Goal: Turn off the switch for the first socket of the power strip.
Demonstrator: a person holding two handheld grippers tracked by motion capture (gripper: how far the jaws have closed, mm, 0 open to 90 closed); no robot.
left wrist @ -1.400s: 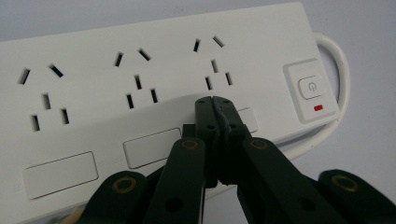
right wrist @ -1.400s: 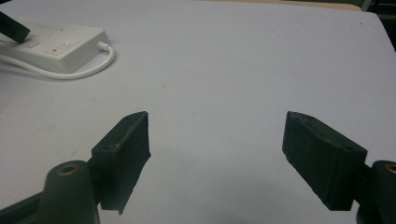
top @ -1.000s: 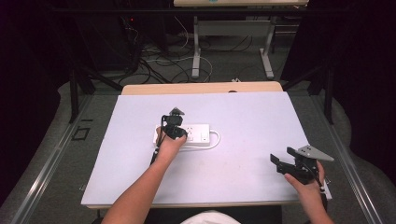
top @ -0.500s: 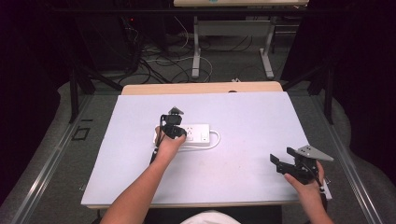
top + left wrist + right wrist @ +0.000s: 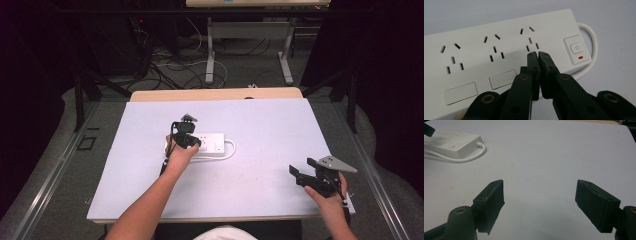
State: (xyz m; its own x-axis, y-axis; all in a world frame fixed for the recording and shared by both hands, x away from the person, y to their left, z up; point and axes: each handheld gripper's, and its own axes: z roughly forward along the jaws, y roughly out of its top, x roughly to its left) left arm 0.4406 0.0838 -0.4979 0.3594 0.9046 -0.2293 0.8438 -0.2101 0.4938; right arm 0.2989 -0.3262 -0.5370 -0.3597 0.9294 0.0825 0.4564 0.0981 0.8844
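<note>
A white power strip (image 5: 212, 142) lies flat near the middle of the white table. In the left gripper view, the power strip (image 5: 499, 37) has three socket groups and a switch (image 5: 576, 47) with a red mark at its right end. My left gripper (image 5: 192, 144) points down at it, and the tips of the left gripper (image 5: 538, 53) hover over the socket beside the switch. Its jaws have just been opening by a sliver, they stand almost together and nothing is between them. My right gripper (image 5: 303, 168) rests open and holding nothing near the front right; its view has the right gripper (image 5: 540, 200) over bare table.
The strip's white cable (image 5: 231, 149) loops off its right end. The table (image 5: 275, 125) has a wooden strip along its far edge. Behind the table are metal desk legs and loose cables on the floor. Dark frame rails run along both sides.
</note>
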